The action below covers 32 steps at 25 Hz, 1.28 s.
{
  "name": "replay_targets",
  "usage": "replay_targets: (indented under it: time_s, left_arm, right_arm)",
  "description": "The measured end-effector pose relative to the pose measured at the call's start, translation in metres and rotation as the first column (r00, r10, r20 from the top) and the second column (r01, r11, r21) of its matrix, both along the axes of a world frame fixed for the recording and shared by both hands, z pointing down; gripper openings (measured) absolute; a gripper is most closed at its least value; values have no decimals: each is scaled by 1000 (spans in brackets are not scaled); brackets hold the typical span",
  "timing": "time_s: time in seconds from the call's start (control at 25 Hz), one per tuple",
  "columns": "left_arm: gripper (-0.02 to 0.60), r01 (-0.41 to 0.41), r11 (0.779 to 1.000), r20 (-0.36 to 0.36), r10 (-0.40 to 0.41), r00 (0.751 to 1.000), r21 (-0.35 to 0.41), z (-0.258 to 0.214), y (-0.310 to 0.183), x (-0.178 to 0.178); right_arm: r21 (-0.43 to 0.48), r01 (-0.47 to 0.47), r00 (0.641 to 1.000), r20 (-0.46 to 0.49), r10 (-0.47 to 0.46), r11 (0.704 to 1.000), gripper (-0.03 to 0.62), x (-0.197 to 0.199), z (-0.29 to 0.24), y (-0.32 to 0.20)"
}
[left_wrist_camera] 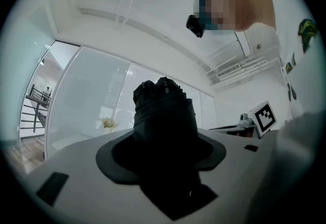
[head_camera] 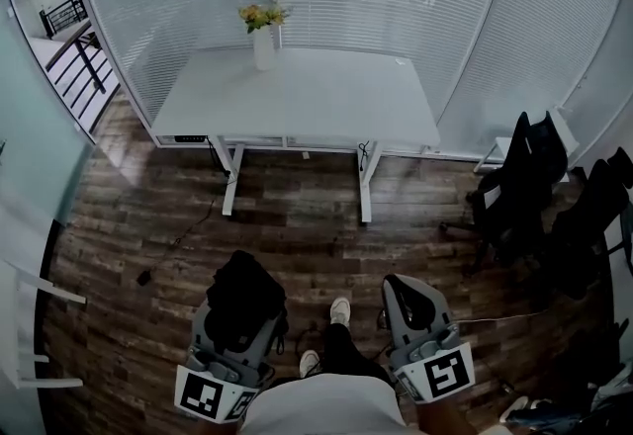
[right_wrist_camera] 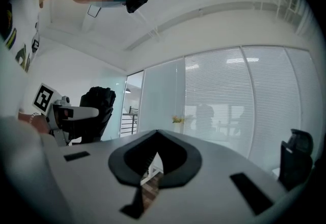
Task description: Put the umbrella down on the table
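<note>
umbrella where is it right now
The folded black umbrella is gripped in the left gripper, at the lower left of the head view, over the wooden floor and well short of the white table with the flower vase.

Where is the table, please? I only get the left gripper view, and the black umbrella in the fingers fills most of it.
Observer: The white table stands straight ahead, across a stretch of wooden floor; the umbrella isn't over it yet.
Operator: Anything on top of it?
Observer: A vase of yellow flowers at its far edge, left of centre; I see nothing else there.
Operator: And the right gripper?
Observer: The right gripper is closed, with nothing between its fingers.
</note>
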<state>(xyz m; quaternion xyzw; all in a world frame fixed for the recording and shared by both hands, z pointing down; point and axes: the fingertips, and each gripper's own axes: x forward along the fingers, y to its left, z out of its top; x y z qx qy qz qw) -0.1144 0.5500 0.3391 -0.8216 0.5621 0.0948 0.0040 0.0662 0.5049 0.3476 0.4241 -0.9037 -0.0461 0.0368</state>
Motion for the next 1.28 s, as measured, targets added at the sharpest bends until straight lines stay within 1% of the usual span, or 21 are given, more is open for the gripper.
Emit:
replay_targets:
  time_s: [0.28,0.68,0.92,1.04,1.28]
  left_arm:
    - [262,1,1000,9,-1,1000,1,1,-65,12]
    - [264,19,1000,14,-19,1000,11,-13,-182,48]
    - [263,47,999,9,-48,999,17,-12,-249,66]
    - [263,56,998,13,-56,998,25,-14,-272,72]
    - [264,56,998,24,-57,998,29,-14,-297,83]
  right_arm:
    - [0,-2,1000,12,2,1000,9,12,1,-63]
    - [6,24,999,20,-24,1000,9,45,-11,-185]
    - [-3,44,999,14,-44,999,9,68,-7,-250]
    - [1,49,999,11,-49,999,9,76,-7,-271]
    - [2,50,999,11,-50,999,9,90,-6,-293]
